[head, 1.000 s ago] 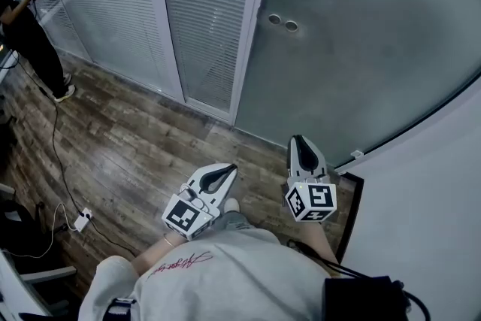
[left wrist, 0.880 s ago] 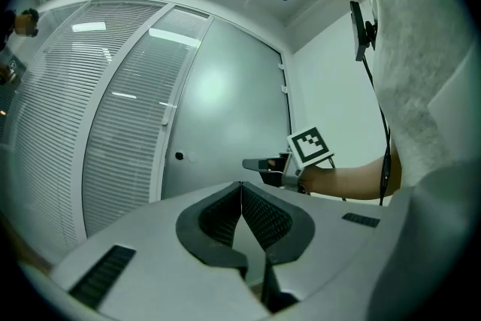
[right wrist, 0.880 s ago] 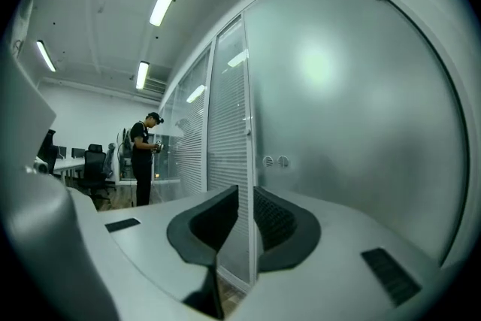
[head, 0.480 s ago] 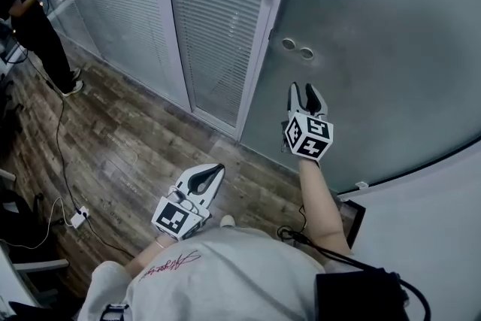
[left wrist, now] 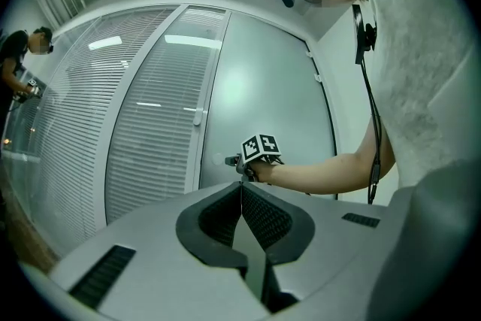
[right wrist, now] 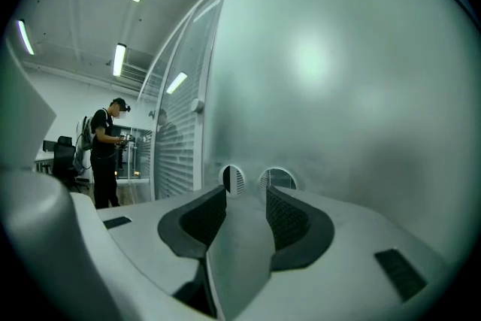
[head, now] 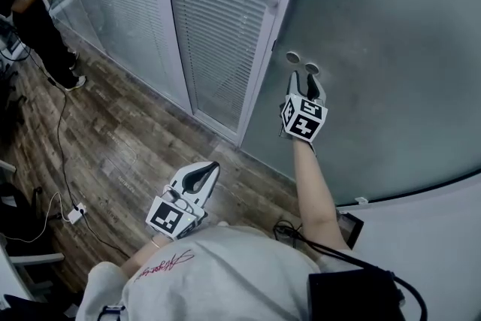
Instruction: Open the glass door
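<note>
Head view: the frosted glass door fills the upper right of the frame, its left edge against a pale frame post. Two round holes sit side by side near that edge. The right gripper is stretched out on a bare forearm, its tips just below the holes. Whether they touch the glass cannot be told here. The left gripper hangs back at lower centre-left, over the wooden floor and well apart from the door. Panels with blinds run across the upper middle. A person in dark clothes stands at the upper left corner.

Left gripper view: the left gripper has its jaws pressed together with nothing in them. Above them, at centre, the right gripper reaches toward the door, which stands closed. The blinds are to the left.

Right gripper view: the right gripper has just been opening, and its jaws now stand wide apart with nothing between them. The door fills the centre and right of the frame. The two holes show just above the jaw tips. The person stands at the left.
</note>
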